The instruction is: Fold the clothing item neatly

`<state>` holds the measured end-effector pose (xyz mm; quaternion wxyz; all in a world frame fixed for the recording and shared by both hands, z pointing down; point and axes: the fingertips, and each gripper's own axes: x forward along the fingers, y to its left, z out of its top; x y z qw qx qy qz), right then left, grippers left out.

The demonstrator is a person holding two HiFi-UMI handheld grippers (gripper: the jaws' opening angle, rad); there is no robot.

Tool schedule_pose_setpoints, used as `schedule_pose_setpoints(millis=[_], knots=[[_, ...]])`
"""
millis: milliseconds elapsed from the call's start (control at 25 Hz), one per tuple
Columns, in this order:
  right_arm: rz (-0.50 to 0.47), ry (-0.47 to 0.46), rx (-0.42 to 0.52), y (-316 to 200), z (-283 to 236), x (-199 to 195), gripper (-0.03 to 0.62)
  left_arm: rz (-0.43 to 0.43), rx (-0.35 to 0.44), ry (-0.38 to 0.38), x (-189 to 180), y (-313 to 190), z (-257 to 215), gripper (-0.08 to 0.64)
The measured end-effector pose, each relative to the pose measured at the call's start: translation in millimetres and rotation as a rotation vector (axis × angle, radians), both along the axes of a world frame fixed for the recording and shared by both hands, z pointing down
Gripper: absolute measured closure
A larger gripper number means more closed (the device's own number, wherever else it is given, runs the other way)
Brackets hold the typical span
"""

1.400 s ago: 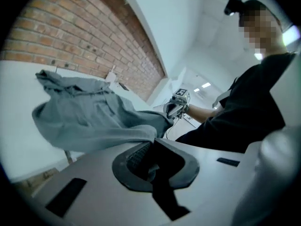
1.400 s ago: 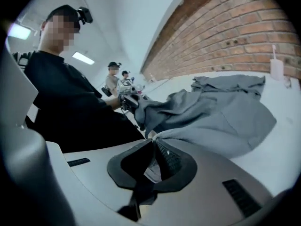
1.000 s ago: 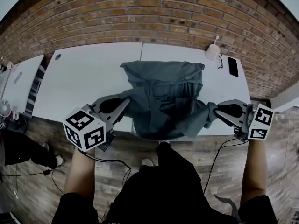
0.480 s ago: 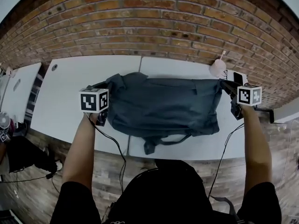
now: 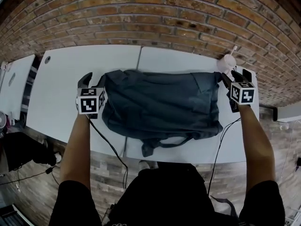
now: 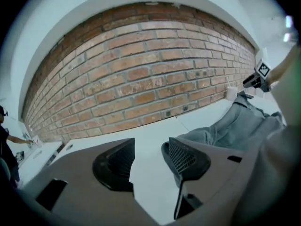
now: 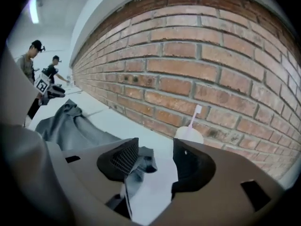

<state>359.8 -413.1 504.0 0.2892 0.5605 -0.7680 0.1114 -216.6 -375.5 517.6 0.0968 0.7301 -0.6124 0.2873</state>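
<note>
A dark grey garment (image 5: 160, 105) lies spread flat across the white table (image 5: 56, 88); a strip of it (image 5: 162, 144) reaches the front edge. My left gripper (image 5: 93, 80) sits at its left edge, jaws just opened, with only bare table between them in the left gripper view (image 6: 147, 147); the garment (image 6: 235, 126) lies just right of the right jaw. My right gripper (image 5: 234, 77) is at the garment's right edge, jaws also just opened. In the right gripper view (image 7: 156, 149) a garment corner (image 7: 141, 161) lies loose beside the left finger, unpinched.
A white cup with a straw (image 5: 227, 62) (image 7: 189, 133) stands by the brick wall (image 5: 150, 18), just beyond my right gripper. A second white table (image 5: 14, 79) is at the left. Two people (image 7: 28, 62) stand far off.
Both grippers carried the garment from the front edge out over the table and down, laying it flat. Both jaws were shut on it and now stand open, the cloth released.
</note>
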Motion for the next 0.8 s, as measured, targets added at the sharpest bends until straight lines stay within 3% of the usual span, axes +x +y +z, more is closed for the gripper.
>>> schedule_pose_setpoints(millis=[80, 160, 280, 360, 440, 560, 680, 800], knots=[[-0.135, 0.052, 0.017, 19, -8, -21, 0.382, 0.086, 0.014, -0.033, -2, 9, -14, 0.351], [-0.377, 0.117, -0.017, 64, -7, -62, 0.382, 0.259, -0.017, -0.094, 17, 33, -21, 0.351], [-0.774, 0.221, -0.179, 168, 21, -121, 0.382, 0.579, -0.117, -0.235, 69, 99, -1, 0.351], [-0.919, 0.247, -0.297, 233, 45, -143, 0.382, 0.777, -0.185, -0.314, 108, 152, 22, 0.351], [-0.957, 0.268, -0.355, 274, 66, -151, 0.382, 0.936, -0.243, -0.386, 139, 199, 44, 0.351], [-0.948, 0.345, -0.391, 295, 94, -149, 0.367, 1.057, -0.335, -0.453, 157, 244, 74, 0.347], [-0.925, 0.461, -0.406, 288, 123, -147, 0.359, 1.085, -0.39, -0.499, 162, 256, 93, 0.347], [-0.877, 0.555, -0.415, 274, 142, -148, 0.362, 1.052, -0.416, -0.531, 173, 241, 110, 0.347]])
